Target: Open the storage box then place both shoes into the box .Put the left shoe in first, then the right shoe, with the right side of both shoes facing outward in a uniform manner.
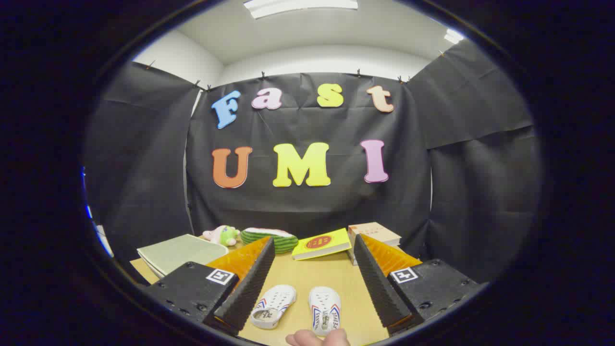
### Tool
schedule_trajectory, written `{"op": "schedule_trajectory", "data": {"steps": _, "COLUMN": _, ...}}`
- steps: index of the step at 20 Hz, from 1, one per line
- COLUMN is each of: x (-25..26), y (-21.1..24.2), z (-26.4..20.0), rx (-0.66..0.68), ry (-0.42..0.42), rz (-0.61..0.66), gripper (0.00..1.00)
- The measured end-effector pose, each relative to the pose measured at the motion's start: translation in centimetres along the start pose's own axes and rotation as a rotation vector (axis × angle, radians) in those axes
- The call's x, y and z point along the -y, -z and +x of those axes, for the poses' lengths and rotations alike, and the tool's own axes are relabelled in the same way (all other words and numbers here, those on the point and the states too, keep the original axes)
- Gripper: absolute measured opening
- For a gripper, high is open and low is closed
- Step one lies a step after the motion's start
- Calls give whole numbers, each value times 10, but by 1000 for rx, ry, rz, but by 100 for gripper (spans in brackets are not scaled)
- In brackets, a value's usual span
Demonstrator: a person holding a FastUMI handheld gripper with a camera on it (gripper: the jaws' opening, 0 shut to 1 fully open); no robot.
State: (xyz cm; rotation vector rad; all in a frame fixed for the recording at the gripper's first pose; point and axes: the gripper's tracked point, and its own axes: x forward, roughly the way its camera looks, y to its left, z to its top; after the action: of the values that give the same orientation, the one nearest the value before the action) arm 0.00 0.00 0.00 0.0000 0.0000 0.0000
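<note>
On the tabletop (307, 278), a pale flat box (180, 253) lies beyond the left finger. Two white shoes (273, 305) (324, 310) sit side by side between the fingers of the tool (308, 283), which is spread wide, holding nothing. A hand (317, 338) touches the right shoe.

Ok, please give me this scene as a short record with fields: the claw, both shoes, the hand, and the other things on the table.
claw: claw open, fingers wide apart above the table, holding nothing
shoes: left-hand shoe and right-hand shoe, white, side by side between the fingers
hand: hand at the near end of the right-hand shoe; contact unclear
far side: yellow book, thick book, watermelon toy, plush toy
beside the fingers: pale lidded box
task state: shoes not yet placed
</note>
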Motion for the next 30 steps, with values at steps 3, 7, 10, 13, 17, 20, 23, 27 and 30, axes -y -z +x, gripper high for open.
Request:
{"op": "schedule_trajectory", "data": {"steps": 3, "x": 12, "y": -10, "z": -5, "rx": 44, "ry": 28, "rz": -35, "gripper": 100}}
{"op": "schedule_trajectory", "data": {"steps": 7, "x": 15, "y": -5, "z": -1, "rx": 54, "ry": 28, "rz": 8, "gripper": 100}}
{"op": "schedule_trajectory", "data": {"steps": 10, "x": 14, "y": -9, "z": 5, "rx": 26, "ry": 21, "rz": 34, "gripper": 100}}
{"op": "schedule_trajectory", "data": {"steps": 13, "x": 8, "y": -15, "z": 9, "rx": 2, "ry": -8, "rz": 53, "gripper": 100}}
{"op": "schedule_trajectory", "data": {"steps": 17, "x": 3, "y": -19, "z": 12, "rx": -6, "ry": 1, "rz": 2, "gripper": 100}}
{"op": "schedule_trajectory", "data": {"steps": 20, "x": -12, "y": -12, "z": 12, "rx": -29, "ry": -34, "rz": -31, "gripper": 100}}
{"op": "schedule_trajectory", "data": {"steps": 23, "x": -31, "y": -3, "z": 17, "rx": -55, "ry": -76, "rz": -7, "gripper": 100}}
{"op": "schedule_trajectory", "data": {"steps": 27, "x": -72, "y": -4, "z": 24, "rx": -73, "ry": -194, "rz": 3, "gripper": 100}}
{"op": "schedule_trajectory", "data": {"steps": 30, "x": -98, "y": 1, "z": 30, "rx": -116, "ry": -265, "rz": 33, "gripper": 100}}
